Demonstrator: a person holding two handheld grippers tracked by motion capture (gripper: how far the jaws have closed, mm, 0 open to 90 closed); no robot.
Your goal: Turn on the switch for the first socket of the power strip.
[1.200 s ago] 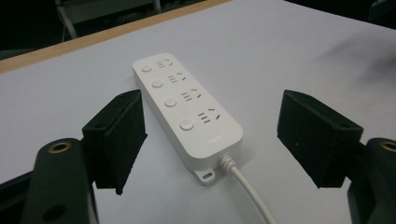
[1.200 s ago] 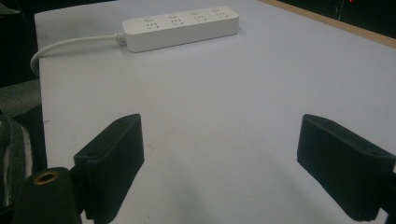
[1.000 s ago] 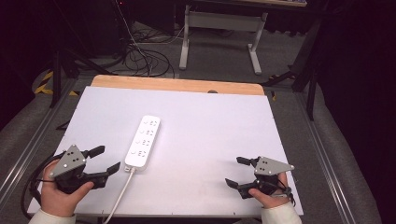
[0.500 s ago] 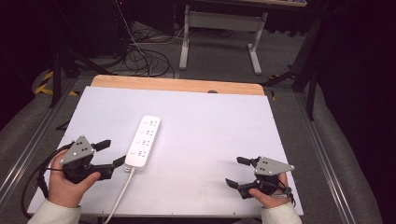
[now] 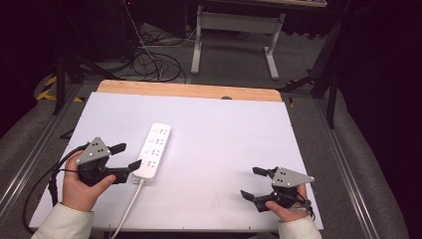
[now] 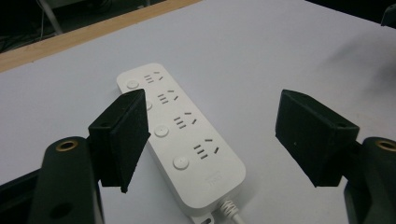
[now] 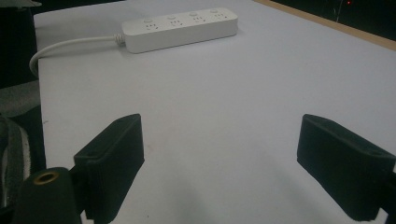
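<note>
Lying flat left of the desk's (image 5: 308, 164) middle, the power strip (image 5: 154, 149) looks rigid, light and slick; clamp its long sides near the cord (image 5: 127, 211). Your left hand-held gripper (image 5: 127, 157) gapes empty just beside it; your right hand-held gripper (image 5: 254, 183) waits wide, empty, well apart.

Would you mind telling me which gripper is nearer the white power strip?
Left. The left gripper sits open right beside the power strip at its cord end; the right gripper rests open, well away across the table.

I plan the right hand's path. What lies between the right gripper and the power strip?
Bare white table between right gripper and power strip, seen in the high view.
</note>
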